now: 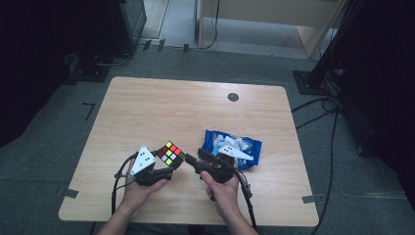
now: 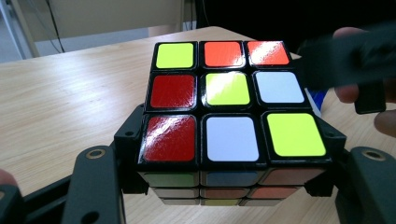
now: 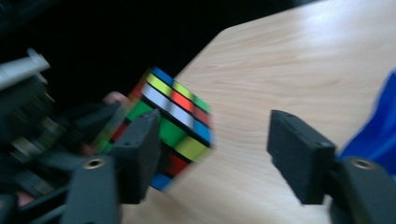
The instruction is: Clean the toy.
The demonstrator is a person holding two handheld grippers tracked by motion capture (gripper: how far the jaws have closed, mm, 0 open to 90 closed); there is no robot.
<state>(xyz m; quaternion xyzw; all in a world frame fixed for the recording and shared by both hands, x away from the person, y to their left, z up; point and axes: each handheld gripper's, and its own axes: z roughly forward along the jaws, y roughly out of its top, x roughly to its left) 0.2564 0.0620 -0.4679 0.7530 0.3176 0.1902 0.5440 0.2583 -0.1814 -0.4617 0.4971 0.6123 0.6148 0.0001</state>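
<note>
Cube [image 2: 233,105] sits clamped inside left claw [image 2: 224,182].

Far half of table [image 1: 161,105] bare — free passage. Blue packet [image 1: 234,147] just right of right tongs [image 1: 193,159] blocks that side; cube [image 1: 170,154] crowds their left, seemingly untouched — blurred.

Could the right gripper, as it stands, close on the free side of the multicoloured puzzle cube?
Probably yes. The right gripper is open, bare table showing between its jaws, with the multicoloured puzzle cube just beside it, clamped by the left gripper. Nothing lies between them.
</note>
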